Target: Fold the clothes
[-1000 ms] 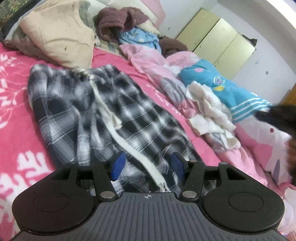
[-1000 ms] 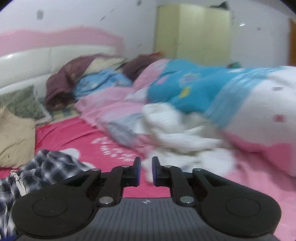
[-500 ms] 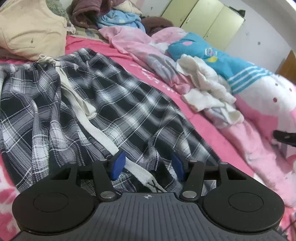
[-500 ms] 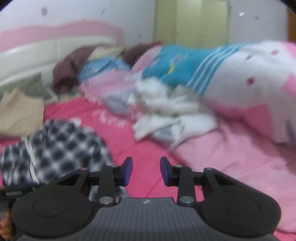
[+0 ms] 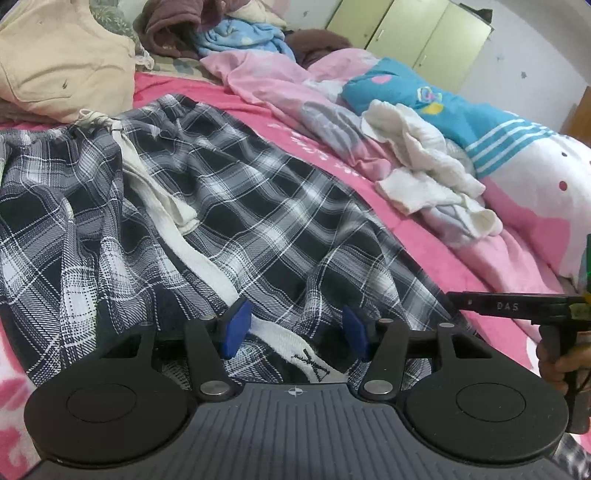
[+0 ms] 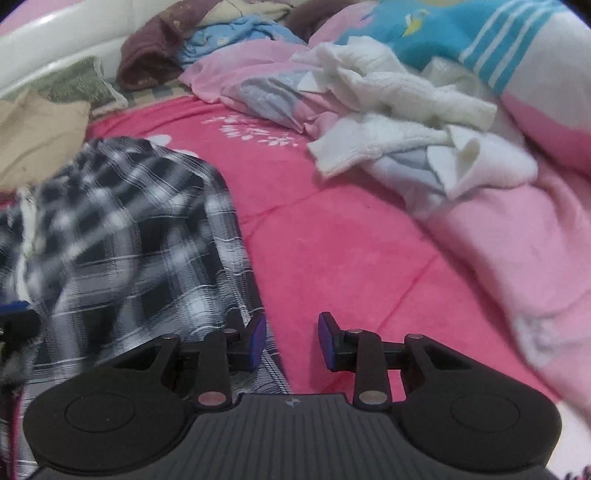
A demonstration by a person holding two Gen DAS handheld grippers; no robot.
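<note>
Hovering: my left fingers [image 5: 293, 334], spread, over the shorts [image 5: 229, 206] hem.
Right fingers [image 6: 291, 341]: spread, straddling the shorts' edge.
Tip: pinch only hem, not the drawstring [image 5: 207, 266].

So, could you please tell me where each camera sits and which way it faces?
Left wrist: on the left gripper, open low over the black-and-white plaid shorts, facing the yellow-green wardrobe; the right gripper and a hand show.
Right wrist: on the right gripper, open at the shorts' edge on the pink bedspread.
Shared: shorts, crumpled white towel.
</note>
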